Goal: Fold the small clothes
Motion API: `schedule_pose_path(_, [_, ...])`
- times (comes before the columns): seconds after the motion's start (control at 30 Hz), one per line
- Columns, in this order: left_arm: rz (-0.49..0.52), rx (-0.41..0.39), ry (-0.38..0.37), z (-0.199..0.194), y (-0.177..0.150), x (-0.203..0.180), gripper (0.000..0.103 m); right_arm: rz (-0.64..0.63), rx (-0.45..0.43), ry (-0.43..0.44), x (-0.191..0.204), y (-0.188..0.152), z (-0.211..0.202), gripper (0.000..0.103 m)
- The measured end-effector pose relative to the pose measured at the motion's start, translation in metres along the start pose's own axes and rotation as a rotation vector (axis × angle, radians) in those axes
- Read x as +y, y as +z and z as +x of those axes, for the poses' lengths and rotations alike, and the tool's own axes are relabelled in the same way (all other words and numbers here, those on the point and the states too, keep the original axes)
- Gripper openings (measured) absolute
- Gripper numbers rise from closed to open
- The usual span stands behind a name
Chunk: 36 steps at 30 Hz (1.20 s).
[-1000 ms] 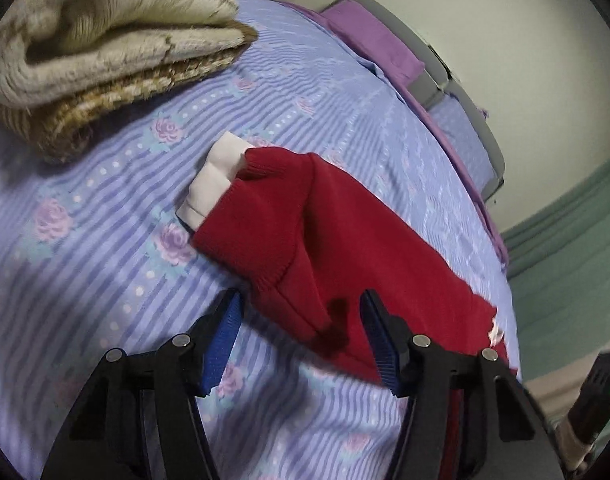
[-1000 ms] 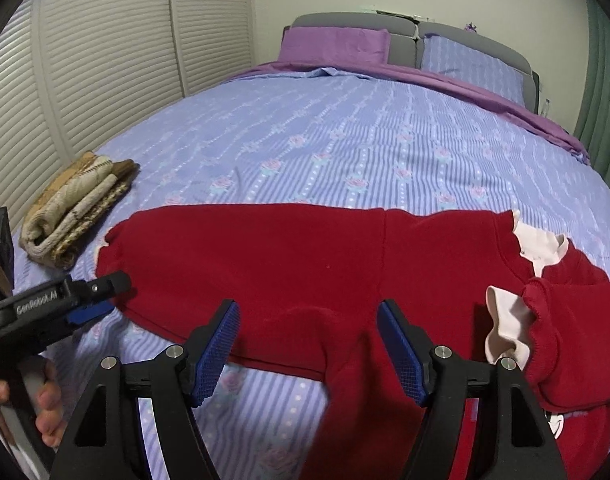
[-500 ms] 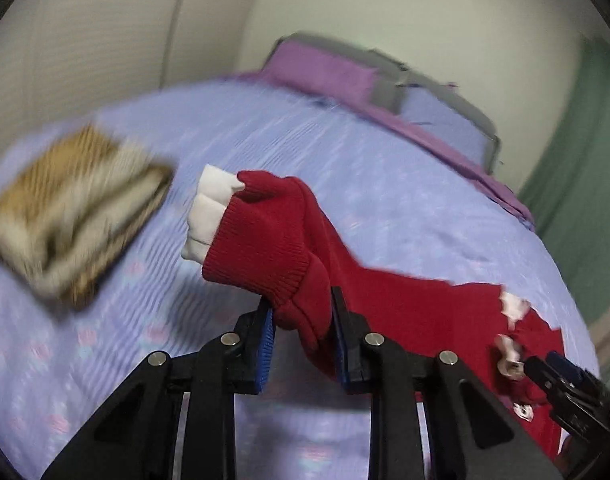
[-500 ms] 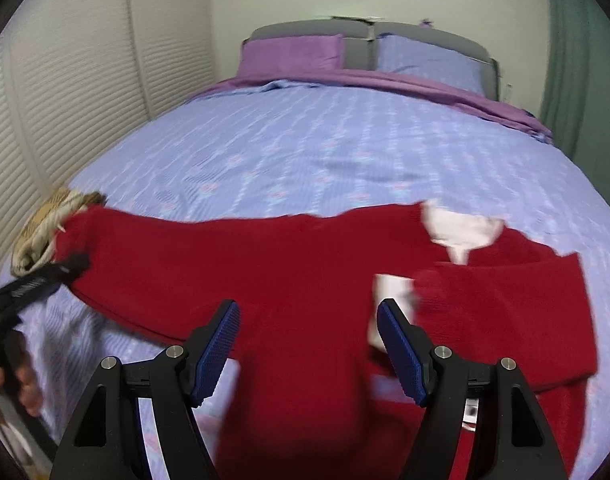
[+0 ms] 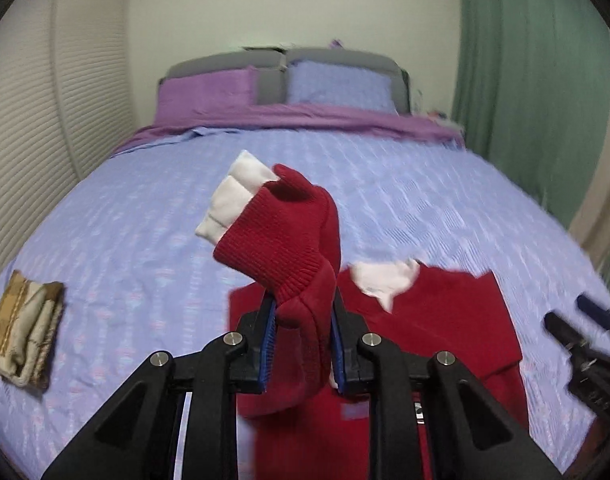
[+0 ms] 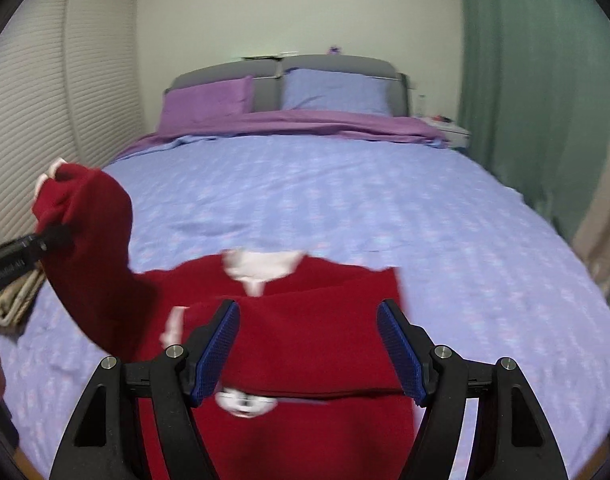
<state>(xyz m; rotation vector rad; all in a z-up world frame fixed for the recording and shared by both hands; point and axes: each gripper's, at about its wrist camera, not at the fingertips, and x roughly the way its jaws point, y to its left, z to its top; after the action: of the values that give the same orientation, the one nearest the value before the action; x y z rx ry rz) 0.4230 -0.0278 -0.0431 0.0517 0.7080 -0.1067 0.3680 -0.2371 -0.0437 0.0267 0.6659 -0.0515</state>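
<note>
The bed (image 5: pixel 145 216) filled the room, a folded blanket (image 5: pixel 25 340) far left of the red sweater (image 6: pixel 317 340). My left gripper (image 5: pixel 301 344), jaws just closed, pinched the sleeve (image 5: pixel 289 232) above the sweater's left side. My right gripper (image 6: pixel 309 350) stood spread and empty over its body. I judged the knit cuff could slip free, undoing the fold.
</note>
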Motion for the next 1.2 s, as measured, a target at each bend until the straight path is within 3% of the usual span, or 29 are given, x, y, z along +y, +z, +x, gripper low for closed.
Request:
schedule_pose_path(0.23, [0.117,0.115,-0.006,0.059,-0.035,-0.091,0.023,0.059,0.052,-0.073,-0.073,-0.021,0.008,0.072])
schedule_pose_path(0.37, [0.152,0.146,0.005,0.079,-0.049,-0.114,0.023,0.090,0.095,-0.086,-0.099,-0.036,0.019,0.072])
schedule_pose_path(0.4, [0.151,0.149,0.006,0.083,-0.051,-0.117,0.026,0.097,0.106,-0.086,-0.103,-0.040,0.023,0.072])
schedule_pose_path(0.47, [0.133,0.163,-0.022,0.090,-0.055,-0.119,0.043,0.104,0.123,-0.089,-0.108,-0.046,0.031,0.072])
schedule_pose_path(0.5, [0.123,0.174,-0.047,0.093,-0.056,-0.119,0.060,0.108,0.131,-0.092,-0.109,-0.049,0.034,0.072])
schedule_pose_path(0.53, [0.103,0.186,-0.084,0.095,-0.057,-0.120,0.066,0.114,0.140,-0.093,-0.110,-0.051,0.036,0.072])
schedule_pose_path(0.6, [0.082,0.201,-0.135,0.093,-0.061,-0.120,0.066,0.123,0.149,-0.084,-0.110,-0.055,0.038,0.072])
schedule_pose_path(0.7, [0.054,0.156,-0.178,0.068,-0.063,-0.107,0.068,0.125,0.148,-0.080,-0.106,-0.059,0.037,0.072])
schedule_pose_path(0.8, [0.037,0.035,-0.189,0.029,-0.071,-0.080,0.083,0.122,0.138,-0.053,-0.096,-0.058,0.036,0.072])
schedule_pose_path(0.93, [0.077,-0.050,-0.054,-0.004,-0.093,-0.026,0.085,0.105,0.115,0.028,-0.069,-0.057,0.038,0.072])
schedule_pose_path(1.03, [0.118,-0.055,0.030,-0.005,-0.112,0.003,0.085,0.099,0.118,0.086,-0.043,-0.058,0.049,0.072])
schedule_pose_path(1.2, [0.076,0.018,0.041,0.017,-0.144,0.041,0.084,0.129,0.177,0.194,0.000,-0.068,0.074,0.072])
